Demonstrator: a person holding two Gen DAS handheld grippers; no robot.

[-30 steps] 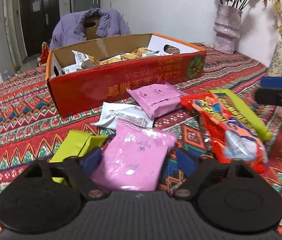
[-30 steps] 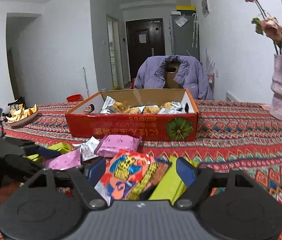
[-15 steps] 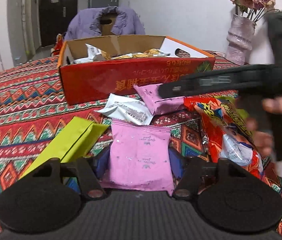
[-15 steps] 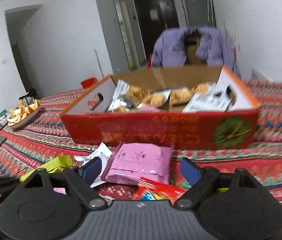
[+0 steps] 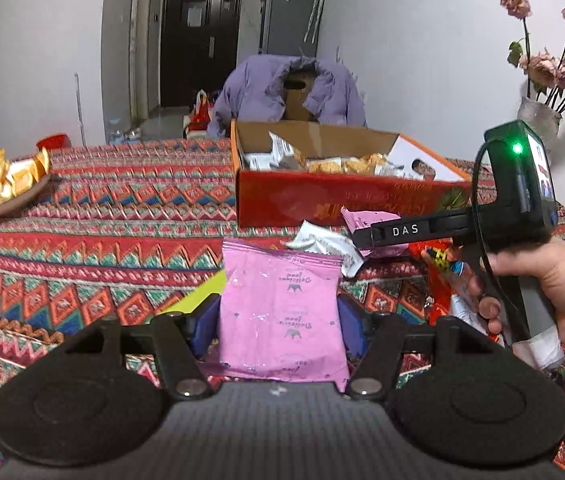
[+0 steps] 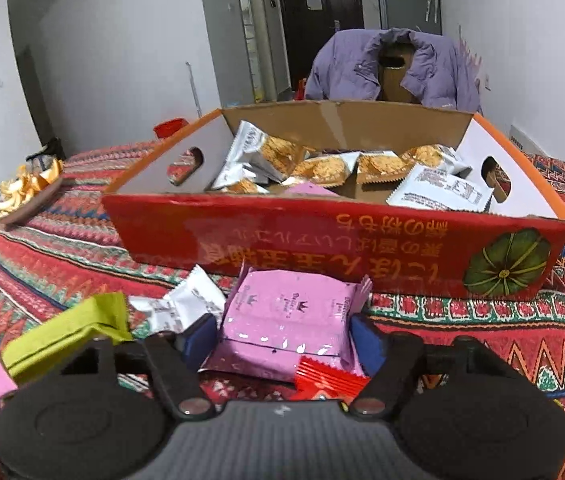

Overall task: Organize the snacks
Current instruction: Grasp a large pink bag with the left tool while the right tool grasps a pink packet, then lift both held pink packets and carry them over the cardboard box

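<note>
Left gripper (image 5: 278, 316) grips one pink packet (image 5: 280, 312), right gripper (image 6: 282, 338) closes round another pink pouch (image 6: 288, 320) — slick film could slip out between either set of fingers.

We read the white letters "DAS" on the black gripper (image 5: 404, 232) that the hand holds. The red box (image 6: 334, 248) has big yellow signs on its front, upside down. The pink bag (image 5: 282, 312) has tiny print, too small to read.
</note>
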